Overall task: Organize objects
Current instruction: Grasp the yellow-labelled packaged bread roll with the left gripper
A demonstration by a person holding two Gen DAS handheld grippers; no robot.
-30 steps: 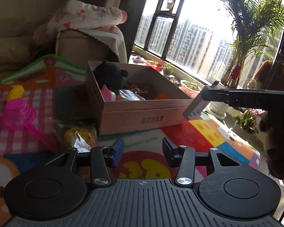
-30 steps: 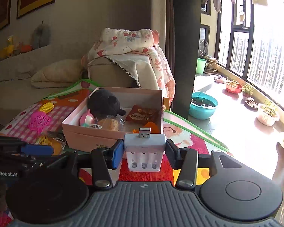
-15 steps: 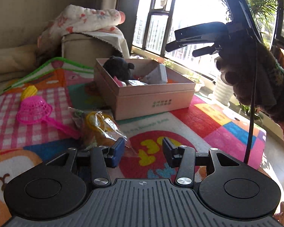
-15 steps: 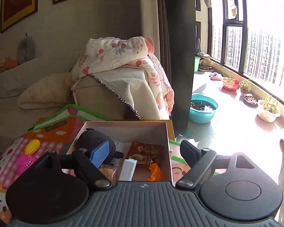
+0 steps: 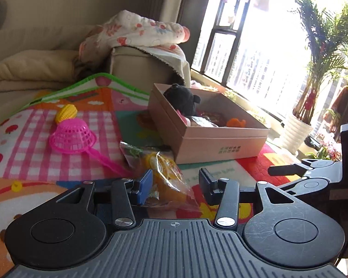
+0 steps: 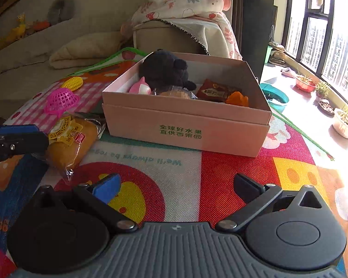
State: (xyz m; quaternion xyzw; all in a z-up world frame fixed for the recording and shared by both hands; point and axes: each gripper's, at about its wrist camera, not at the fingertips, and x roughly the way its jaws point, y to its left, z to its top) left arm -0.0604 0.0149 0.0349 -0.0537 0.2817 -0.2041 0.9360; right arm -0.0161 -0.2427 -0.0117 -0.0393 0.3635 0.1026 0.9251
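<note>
Box (image 6: 185, 118) holds several items already. Bread pkt (image 6: 69, 143), pink strainer (image 6: 61, 99), corn toy (image 6: 72, 83) left of box, still out. Right gripper (image 6: 176, 185) opening, empty; left gripper (image 5: 174, 183) apart around pkt, prob. not gripping.

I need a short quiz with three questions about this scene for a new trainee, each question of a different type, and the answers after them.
1. True or false: the black plush toy lies inside the pink cardboard box.
2. Which item is nearest the left gripper? A) yellow toy corn B) wrapped bread C) pink toy strainer
3. Fill in: nothing is between the right gripper's ____, which are opening.

Key: 1 true; 2 B; 3 jaws.
</note>
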